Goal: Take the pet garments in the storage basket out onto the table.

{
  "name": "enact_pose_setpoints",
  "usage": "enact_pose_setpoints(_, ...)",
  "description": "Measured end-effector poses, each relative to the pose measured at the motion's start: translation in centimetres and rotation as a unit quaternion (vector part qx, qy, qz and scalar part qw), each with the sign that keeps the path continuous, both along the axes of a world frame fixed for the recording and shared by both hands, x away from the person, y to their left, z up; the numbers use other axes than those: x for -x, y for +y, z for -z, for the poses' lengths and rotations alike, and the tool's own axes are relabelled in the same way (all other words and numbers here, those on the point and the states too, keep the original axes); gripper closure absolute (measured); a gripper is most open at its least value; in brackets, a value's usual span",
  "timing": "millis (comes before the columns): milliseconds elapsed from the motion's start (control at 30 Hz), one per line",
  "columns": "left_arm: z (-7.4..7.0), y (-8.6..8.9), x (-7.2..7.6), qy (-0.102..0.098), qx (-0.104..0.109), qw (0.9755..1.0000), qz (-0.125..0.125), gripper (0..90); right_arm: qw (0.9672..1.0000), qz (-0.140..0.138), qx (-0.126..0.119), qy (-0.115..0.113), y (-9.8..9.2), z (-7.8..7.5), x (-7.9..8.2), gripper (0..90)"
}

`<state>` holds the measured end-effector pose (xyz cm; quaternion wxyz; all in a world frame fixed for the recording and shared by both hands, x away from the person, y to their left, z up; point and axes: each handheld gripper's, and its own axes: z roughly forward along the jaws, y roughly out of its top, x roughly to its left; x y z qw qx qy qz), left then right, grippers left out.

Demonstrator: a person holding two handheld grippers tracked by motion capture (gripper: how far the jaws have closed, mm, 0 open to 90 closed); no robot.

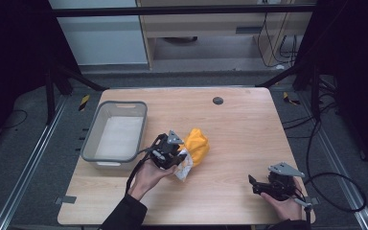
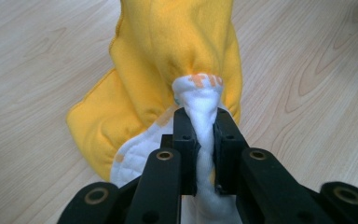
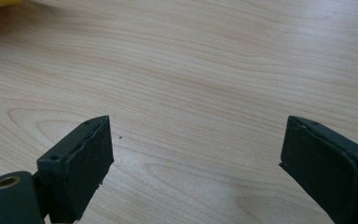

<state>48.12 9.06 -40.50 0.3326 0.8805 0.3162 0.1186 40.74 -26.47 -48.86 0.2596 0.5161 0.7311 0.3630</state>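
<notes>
A yellow cloth with a white quilted lining [image 1: 196, 146] [image 2: 168, 56] lies bunched near the middle of the wooden table [image 1: 239, 129]. My left gripper [image 1: 178, 162] [image 2: 200, 135] is shut on a twisted fold of the white lining, pinching it between both jaws, with the yellow part spreading out beyond the tips. My right gripper [image 1: 255, 184] [image 3: 193, 154] rests low at the table's front right, held in a hand, jaws wide open over bare wood with nothing between them.
A grey plastic bin [image 1: 115, 135] stands at the table's left, just left of the left gripper. A small dark round cap [image 1: 217, 100] sits near the far edge. Cables trail from both grippers; a metal frame and floor surround the table.
</notes>
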Motion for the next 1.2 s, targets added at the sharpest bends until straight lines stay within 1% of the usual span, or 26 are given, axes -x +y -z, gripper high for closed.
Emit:
enact_pose_setpoints(167, 0.6, -0.3, -0.1, 0.004, -0.001, 1.0000, -0.001, 81.9, 1.0000, 0.001, -0.003, 0.003, 0.1, 0.0, 0.0, 9.1)
enact_pose_setpoints(233, 0.8, -0.5, -0.1, 0.006, -0.003, 1.0000, 0.002, 81.8, 1.0000, -0.001, 0.000, 0.001, 0.0, 0.0, 0.0, 9.0)
enact_pose_setpoints(400, 1.5, -0.8, 0.0, 0.010, -0.004, 0.9999, 0.008, 81.6, 1.0000, 0.000, -0.002, 0.003, 0.1, 0.0, 0.0, 9.0)
enact_pose_setpoints(467, 1.7, -1.0, 0.0, 0.011, -0.006, 0.9999, 0.010, 81.4, 1.0000, -0.001, 0.002, 0.001, 0.1, 0.0, 0.0, 9.0)
enact_pose_setpoints(500, 1.8, -1.0, 0.0, 0.013, -0.007, 0.9998, 0.011, 81.3, 1.0000, 0.000, -0.001, 0.004, 0.1, 0.0, 0.0, 9.0)
enact_pose_setpoints(733, 2.6, -1.5, 0.0, 0.016, -0.018, 0.9996, 0.017, 79.4, 1.0000, -0.002, 0.002, 0.002, 0.1, 0.1, 0.0, 8.9)
enact_pose_setpoints(967, 3.0, -1.9, 0.1, 0.017, -0.023, 0.9993, 0.021, 75.0, 1.0000, -0.001, 0.002, 0.001, 0.1, 0.1, 0.0, 8.8)
enact_pose_setpoints(1100, 3.1, -1.9, 0.1, 0.020, -0.022, 0.9993, 0.021, 69.5, 1.0000, -0.002, 0.003, 0.001, 0.1, 0.1, 0.0, 8.7)
enact_pose_setpoints(1200, 3.1, -1.8, 0.2, 0.019, -0.022, 0.9992, 0.027, 65.3, 1.0000, -0.001, 0.003, 0.001, 0.1, 0.1, 0.0, 8.7)
